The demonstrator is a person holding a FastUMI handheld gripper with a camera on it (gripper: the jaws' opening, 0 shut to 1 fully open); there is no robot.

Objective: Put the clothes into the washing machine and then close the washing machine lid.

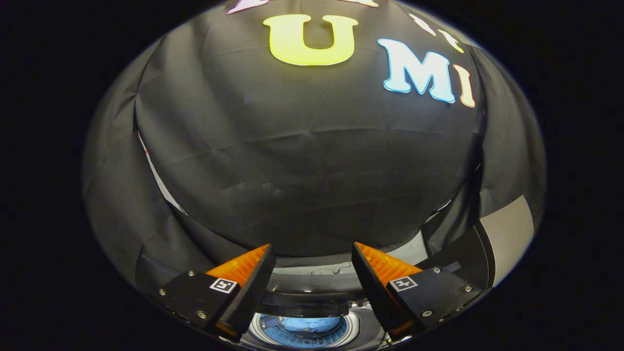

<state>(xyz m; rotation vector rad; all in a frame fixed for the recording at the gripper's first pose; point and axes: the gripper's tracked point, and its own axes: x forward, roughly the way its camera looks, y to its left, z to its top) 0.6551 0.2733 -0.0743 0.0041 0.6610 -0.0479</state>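
My gripper (312,253) is open, its two fingers (243,273) spread wide with nothing between them, held high above the washing machine (312,285). Below and between the fingers I look down into the machine's round drum opening (304,331), where a blue piece of clothing (312,324) lies inside. The machine's dark curved lid (312,282) stands raised just beyond the fingers, at the back of the opening.
The booth's black cloth wall (302,161) hangs close behind the machine. To the right of the right finger stands a dark panel with a grey face (507,239). A white strip (158,178) shows at a gap in the cloth on the left.
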